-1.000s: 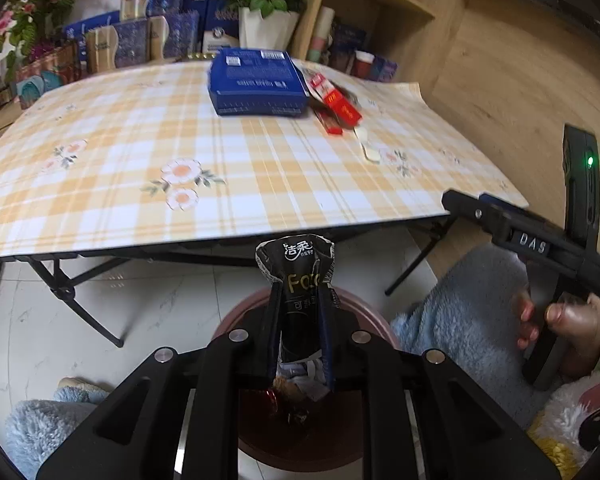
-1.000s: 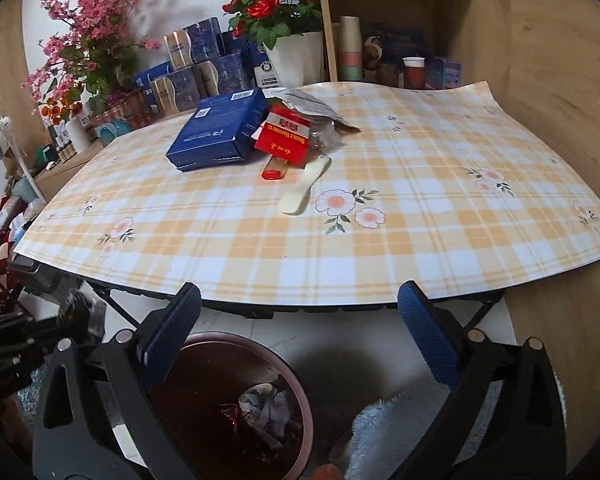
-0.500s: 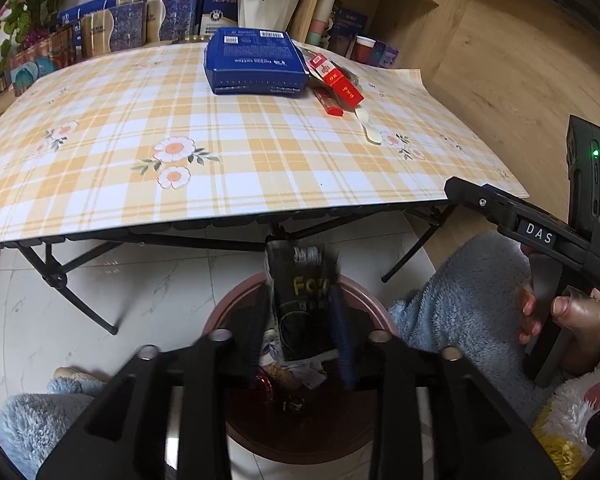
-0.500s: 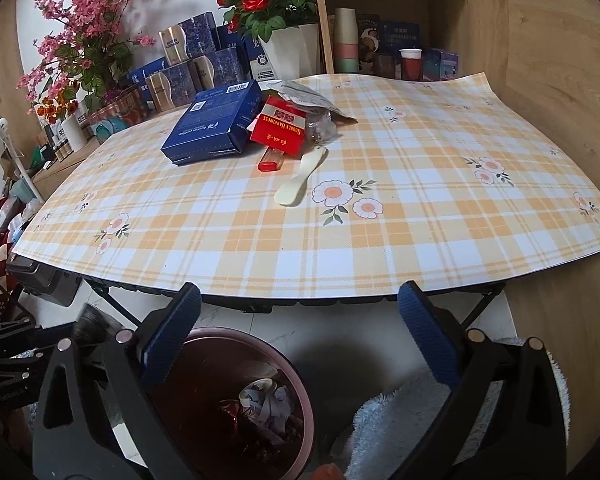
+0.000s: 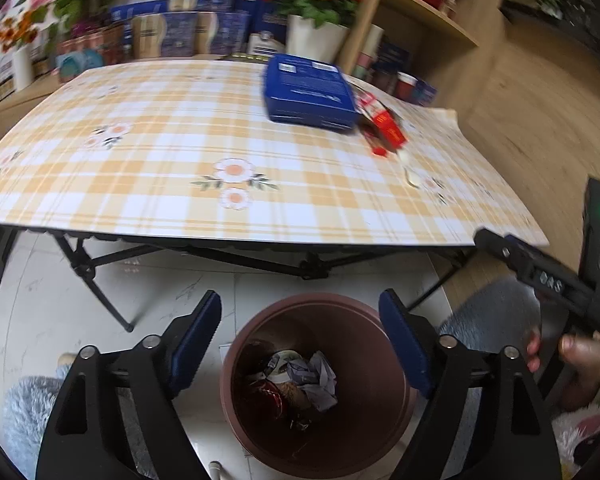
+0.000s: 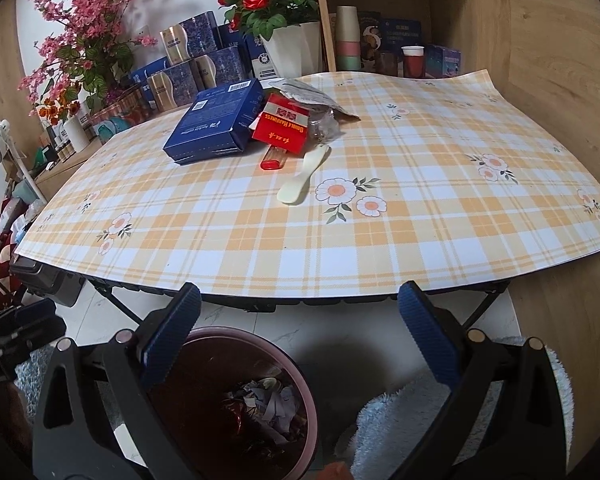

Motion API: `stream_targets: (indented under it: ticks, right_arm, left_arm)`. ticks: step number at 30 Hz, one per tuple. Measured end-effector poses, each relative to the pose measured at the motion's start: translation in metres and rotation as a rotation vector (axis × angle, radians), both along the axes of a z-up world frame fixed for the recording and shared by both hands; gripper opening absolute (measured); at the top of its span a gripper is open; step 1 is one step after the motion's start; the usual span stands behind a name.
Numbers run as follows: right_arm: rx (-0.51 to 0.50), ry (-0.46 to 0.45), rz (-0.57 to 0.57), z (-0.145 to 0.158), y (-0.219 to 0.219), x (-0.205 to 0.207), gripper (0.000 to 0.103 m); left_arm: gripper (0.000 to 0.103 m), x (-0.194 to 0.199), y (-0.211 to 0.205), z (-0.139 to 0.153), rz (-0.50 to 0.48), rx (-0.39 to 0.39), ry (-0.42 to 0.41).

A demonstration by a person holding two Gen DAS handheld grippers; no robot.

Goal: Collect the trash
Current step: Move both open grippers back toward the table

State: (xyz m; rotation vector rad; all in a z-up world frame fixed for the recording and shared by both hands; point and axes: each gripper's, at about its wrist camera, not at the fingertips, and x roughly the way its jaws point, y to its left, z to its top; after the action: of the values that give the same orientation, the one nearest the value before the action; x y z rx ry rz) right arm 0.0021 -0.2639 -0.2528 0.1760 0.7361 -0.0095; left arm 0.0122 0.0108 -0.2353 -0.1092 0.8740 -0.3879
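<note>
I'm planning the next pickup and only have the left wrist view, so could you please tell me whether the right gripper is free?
Observer: Yes, the right gripper is open, with nothing between its pads.
Operator: Thank you. Is anything lying behind the red pack?
Observer: A crumpled wrapper lies right behind it, beside the blue box.

1. Left tool (image 5: 300,340): black frame, silver screws, blue ribbed pads.
2. Right tool (image 6: 298,336): identical black frame; side bar lettered "DAS", green indicator lamp.
3. Right hand (image 5: 576,364): pale green cuff.
</note>
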Motion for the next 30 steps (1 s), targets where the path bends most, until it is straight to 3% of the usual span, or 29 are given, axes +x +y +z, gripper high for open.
stream_targets:
  ticks: [5,13,20,30]
  right_arm:
    - [0.006,0.006,0.027,-0.002,0.004,0.002,0.097]
    - [0.047,0.006,0.067,-0.005,0.007,0.004,0.097]
    - [0.159,0.015,0.113,-0.012,0.005,0.009,0.097]
    - [0.109,0.024,0.133,0.002,0.003,0.036,0.097]
  left_arm:
    - [0.083,0.004,0.017,-0.001,0.084,-0.051,0.013]
    - [0.083,0.006,0.027,-0.004,0.137,-0.080,0.028]
    - [0.083,0.007,0.027,-0.005,0.154,-0.081,0.029]
    - [0.083,0.011,0.040,-0.004,0.241,-0.114,0.010]
